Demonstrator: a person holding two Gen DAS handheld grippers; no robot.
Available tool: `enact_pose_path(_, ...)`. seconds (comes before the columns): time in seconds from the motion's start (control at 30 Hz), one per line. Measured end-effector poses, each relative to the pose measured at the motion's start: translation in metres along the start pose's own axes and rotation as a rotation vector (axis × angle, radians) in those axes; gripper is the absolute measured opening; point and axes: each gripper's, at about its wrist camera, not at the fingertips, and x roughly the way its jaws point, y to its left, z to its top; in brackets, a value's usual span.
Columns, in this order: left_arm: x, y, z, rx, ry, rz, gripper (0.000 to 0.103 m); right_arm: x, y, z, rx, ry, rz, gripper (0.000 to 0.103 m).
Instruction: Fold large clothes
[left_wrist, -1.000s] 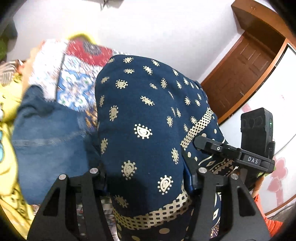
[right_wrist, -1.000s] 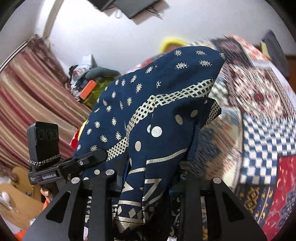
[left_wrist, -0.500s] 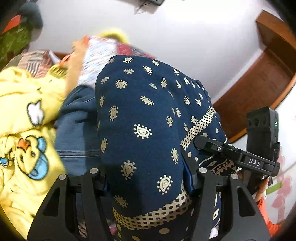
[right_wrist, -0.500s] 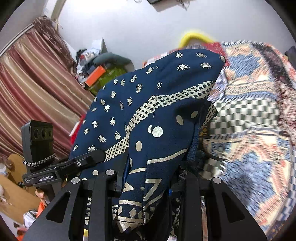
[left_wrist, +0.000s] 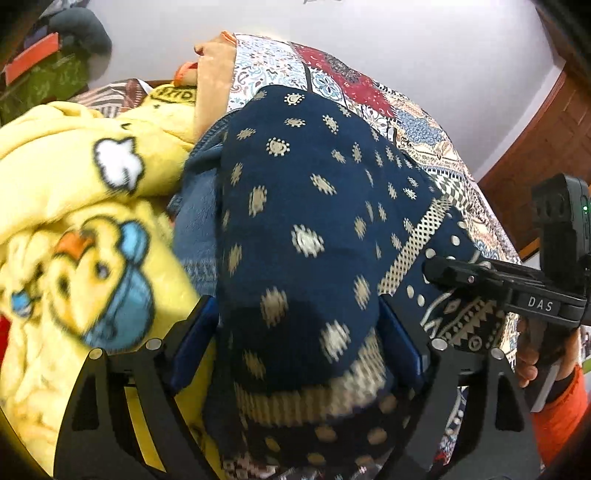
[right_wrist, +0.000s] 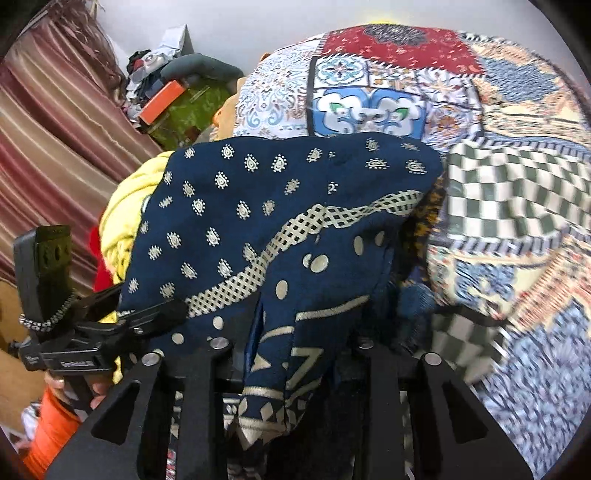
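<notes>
A: Navy gold-print garment (left_wrist: 306, 221) filled the frame centre, bunched between the left gripper (left_wrist: 295, 332)'s opening jaws; the right gripper (right_wrist: 295, 339)'s were opening too.

B: It risked slipping out, spoiling the fold.

A: Only the left view showed the yellow duck blanket (left_wrist: 74, 229), lower left; only the right showed striped curtains (right_wrist: 48, 129).

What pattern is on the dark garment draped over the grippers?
Navy garment with small cream paisley motifs, a lattice band and dots; clearest in the right wrist view.
</notes>
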Motion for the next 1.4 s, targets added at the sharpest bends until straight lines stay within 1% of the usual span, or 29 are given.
enact_pose_path(0.03, -0.006, -0.004, -0.006, 0.000, -0.007, 0.006, 0.086, -0.004, -0.001, -0.006, 0.000, 0.015, -0.040, 0.043)
enact_pose_path(0.1, -0.015, -0.008, -0.017, -0.002, -0.011, 0.013, 0.091, -0.011, -0.003, -0.018, 0.004, 0.024, -0.070, 0.051)
enact_pose_path(0.13, -0.019, -0.010, -0.023, -0.002, -0.010, 0.017, 0.092, -0.016, -0.003, -0.024, -0.001, 0.032, -0.077, 0.053)
enact_pose_path(0.27, -0.031, -0.015, -0.049, 0.018, -0.011, 0.068, 0.093, -0.031, 0.002, -0.052, -0.059, 0.064, -0.125, 0.056)
enact_pose_path(0.37, -0.040, -0.016, -0.065, 0.000, 0.001, 0.077, 0.093, -0.047, 0.008, -0.073, -0.117, 0.073, -0.175, 0.056)
enact_pose_path(0.43, -0.047, -0.020, -0.072, 0.004, 0.011, 0.098, 0.093, -0.060, 0.015, -0.084, -0.128, 0.054, -0.194, 0.056)
enact_pose_path(0.47, -0.056, -0.025, -0.077, 0.023, 0.001, 0.129, 0.093, -0.071, 0.019, -0.088, -0.126, 0.035, -0.198, 0.056)
enact_pose_path(0.53, -0.073, -0.036, -0.080, 0.051, -0.030, 0.166, 0.093, -0.092, 0.026, -0.088, -0.115, -0.017, -0.184, 0.056)
enact_pose_path(0.57, -0.082, -0.040, -0.081, 0.060, -0.046, 0.169, 0.092, -0.104, 0.032, -0.088, -0.115, -0.048, -0.178, 0.056)
enact_pose_path(0.7, -0.141, -0.070, -0.078, 0.099, -0.178, 0.177, 0.092, -0.161, 0.067, -0.087, -0.144, -0.202, -0.175, 0.056)
enact_pose_path(0.73, -0.165, -0.082, -0.077, 0.121, -0.236, 0.193, 0.092, -0.179, 0.077, -0.088, -0.155, -0.249, -0.169, 0.056)
enact_pose_path(0.8, -0.197, -0.101, -0.078, 0.148, -0.318, 0.207, 0.092, -0.212, 0.095, -0.089, -0.171, -0.338, -0.156, 0.056)
enact_pose_path(0.87, -0.242, -0.124, -0.082, 0.176, -0.435, 0.200, 0.092, -0.243, 0.117, -0.091, -0.189, -0.431, -0.136, 0.056)
enact_pose_path(0.9, -0.254, -0.131, -0.081, 0.184, -0.470, 0.198, 0.092, -0.256, 0.126, -0.093, -0.197, -0.471, -0.128, 0.056)
enact_pose_path(0.97, -0.296, -0.153, -0.091, 0.212, -0.589, 0.191, 0.093, -0.284, 0.146, -0.102, -0.219, -0.558, -0.115, 0.056)
enact_pose_path(1.0, -0.307, -0.159, -0.094, 0.218, -0.621, 0.194, 0.093, -0.295, 0.154, -0.107, -0.231, -0.594, -0.115, 0.056)
enact_pose_path(1.07, -0.339, -0.176, -0.109, 0.238, -0.723, 0.194, 0.093, -0.318, 0.173, -0.122, -0.260, -0.679, -0.127, 0.056)
enact_pose_path(1.17, -0.368, -0.195, -0.128, 0.252, -0.818, 0.182, 0.092, -0.342, 0.196, -0.144, -0.285, -0.782, -0.127, 0.056)
enact_pose_path(1.27, -0.386, -0.208, -0.146, 0.258, -0.889, 0.190, 0.093, -0.354, 0.208, -0.160, -0.284, -0.848, -0.122, 0.056)
enact_pose_path(1.33, -0.392, -0.212, -0.155, 0.253, -0.918, 0.194, 0.093, -0.357, 0.215, -0.169, -0.283, -0.880, -0.138, 0.056)
enact_pose_path(1.4, -0.394, -0.212, -0.160, 0.247, -0.919, 0.180, 0.094, -0.355, 0.218, -0.173, -0.280, -0.891, -0.155, 0.056)
